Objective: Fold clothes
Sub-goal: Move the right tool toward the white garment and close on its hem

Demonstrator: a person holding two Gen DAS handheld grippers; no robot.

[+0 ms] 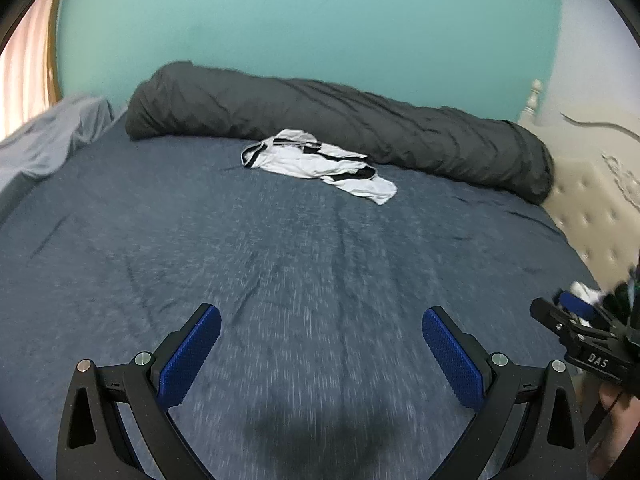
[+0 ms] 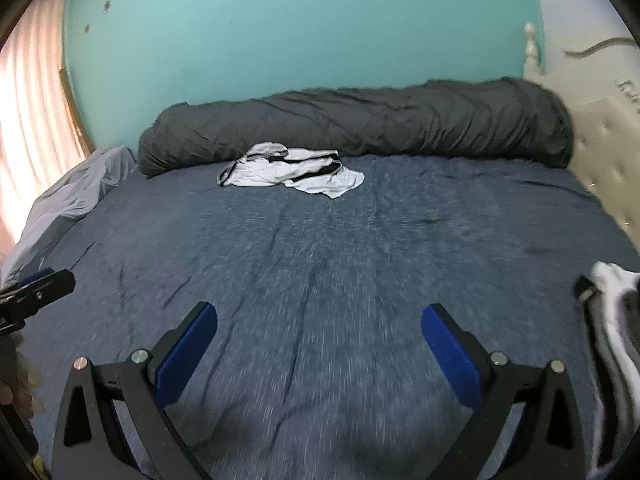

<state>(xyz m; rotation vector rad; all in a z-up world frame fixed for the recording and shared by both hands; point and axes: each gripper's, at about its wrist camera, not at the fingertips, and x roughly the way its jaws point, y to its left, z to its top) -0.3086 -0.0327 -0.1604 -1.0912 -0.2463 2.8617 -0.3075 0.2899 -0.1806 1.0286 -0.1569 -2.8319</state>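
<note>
Clothes — a crumpled white garment with black trim [image 1: 320, 164] — are lying unfolded on the far part of the blue bedsheet [image 1: 280, 280], just in front of a rolled dark grey duvet [image 1: 340, 124] that is running along the teal wall [image 1: 300, 20]. In the right wrist view the same garment [image 2: 292, 174] is resting at the duvet's [image 2: 360, 120] near edge, well apart from both tools. A 2nd white-and-black piece [image 2: 612, 320] is lying at the right margin of that view, beside the right tool; whether it is already folded cannot be told.

Left gripper [image 1: 322, 340] is hovering low over bare sheet with its 2 blue pads [image 1: 192, 356] spread wide and nothing between them. Right gripper [image 2: 320, 336] is likewise splayed and empty above the sheet [image 2: 320, 260]. Each tool is showing at the margin of the other's view, so the 2 are working side by side.

Step in hand, as judged: the approach — no cloth is gripped, and streaking of the sheet suggests the cameras are moving. The next move probably calls for carrying both tools forward to the far garment, pinching 2 separate edges or corners, and drawing it onto the bare middle of the bed to be spread flat before any fold. A light grey cloth [image 1: 48, 140] is bunching at the left edge.
</note>
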